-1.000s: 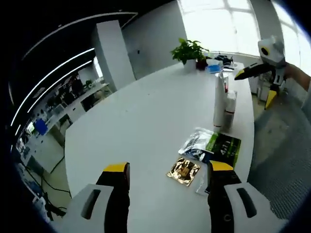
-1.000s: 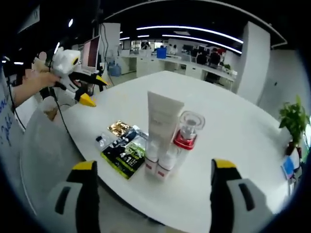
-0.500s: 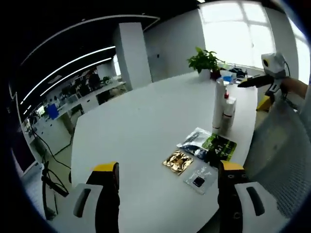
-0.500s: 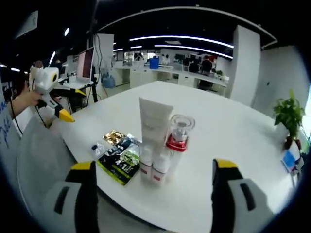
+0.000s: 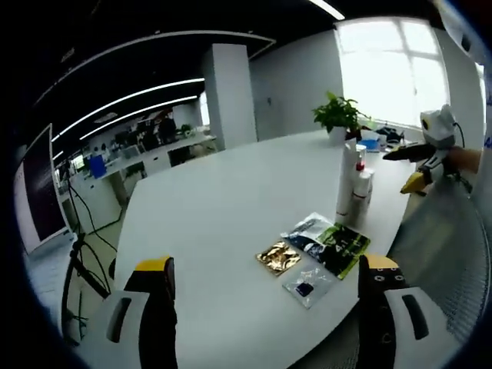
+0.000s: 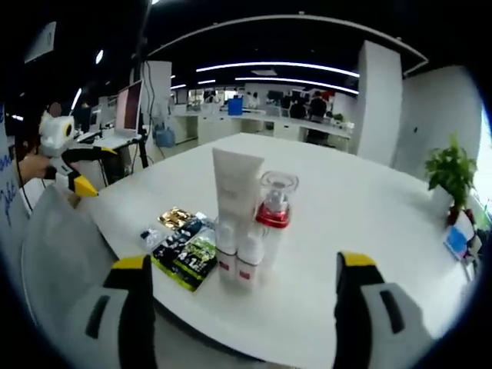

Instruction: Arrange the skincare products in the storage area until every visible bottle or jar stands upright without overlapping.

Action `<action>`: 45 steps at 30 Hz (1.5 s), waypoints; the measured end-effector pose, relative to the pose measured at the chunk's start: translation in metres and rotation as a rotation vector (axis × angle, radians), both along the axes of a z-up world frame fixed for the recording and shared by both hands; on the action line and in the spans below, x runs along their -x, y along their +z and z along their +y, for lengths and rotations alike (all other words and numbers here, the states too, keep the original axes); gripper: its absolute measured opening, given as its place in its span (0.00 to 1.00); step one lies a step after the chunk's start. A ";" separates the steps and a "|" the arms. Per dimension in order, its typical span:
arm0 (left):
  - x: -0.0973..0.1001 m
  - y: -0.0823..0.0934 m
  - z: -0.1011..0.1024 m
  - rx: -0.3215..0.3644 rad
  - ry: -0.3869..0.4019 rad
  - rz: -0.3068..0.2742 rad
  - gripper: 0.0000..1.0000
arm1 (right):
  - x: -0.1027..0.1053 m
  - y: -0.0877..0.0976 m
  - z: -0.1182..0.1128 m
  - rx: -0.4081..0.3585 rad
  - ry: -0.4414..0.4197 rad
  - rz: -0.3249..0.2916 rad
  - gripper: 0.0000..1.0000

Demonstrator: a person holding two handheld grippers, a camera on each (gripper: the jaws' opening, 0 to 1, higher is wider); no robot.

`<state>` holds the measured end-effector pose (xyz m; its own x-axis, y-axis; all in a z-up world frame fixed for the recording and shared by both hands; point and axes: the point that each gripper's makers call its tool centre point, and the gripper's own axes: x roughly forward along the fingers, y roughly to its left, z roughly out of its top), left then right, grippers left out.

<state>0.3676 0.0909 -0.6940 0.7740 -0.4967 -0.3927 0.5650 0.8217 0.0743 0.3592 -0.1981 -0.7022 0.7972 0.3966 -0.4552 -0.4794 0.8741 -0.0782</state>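
Yellow-tipped jaws of your left tool (image 5: 264, 269) stand wide apart with nothing between them, raised above the near edge of the white worktop (image 5: 231, 184). Your right tool (image 6: 241, 265) is likewise spread wide and empty, hovering off the worktop's edge, facing the skincare cluster.

Take the tall white tube (image 6: 235, 188) as your landmark: it stands upright, cap down, near the worktop edge. Touching its side is a clear-capped bottle with a red collar (image 6: 274, 201), also upright. Two small white bottles with red bands (image 6: 237, 260) stand just in front of the tube, pressed together. I think there are only two, though the fisheye blurs them.

Beside the tube, toward your left tool, a green-and-black sachet (image 5: 339, 244) lies flat, partly overlapping a silvery pouch (image 5: 306, 227). Further from the tube lie a gold foil packet (image 5: 277, 257) and a small clear packet with a dark square (image 5: 307, 285), each apart.

Well beyond the tube, a potted plant (image 5: 339, 117) sits at the worktop's far side.
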 end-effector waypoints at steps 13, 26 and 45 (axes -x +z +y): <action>0.009 -0.002 -0.011 0.035 0.050 -0.067 0.97 | 0.000 0.010 -0.005 -0.020 -0.005 -0.058 1.00; 0.009 0.002 -0.019 0.041 0.056 -0.093 0.97 | 0.005 0.003 0.000 -0.014 0.028 -0.040 1.00; 0.005 -0.002 -0.016 0.050 0.078 -0.088 0.97 | 0.002 0.009 -0.003 -0.033 0.007 -0.078 1.00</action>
<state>0.3621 0.0753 -0.6957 0.8415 -0.4506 -0.2981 0.4920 0.8670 0.0784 0.3575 -0.2016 -0.6931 0.8269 0.4159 -0.3786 -0.4791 0.8734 -0.0871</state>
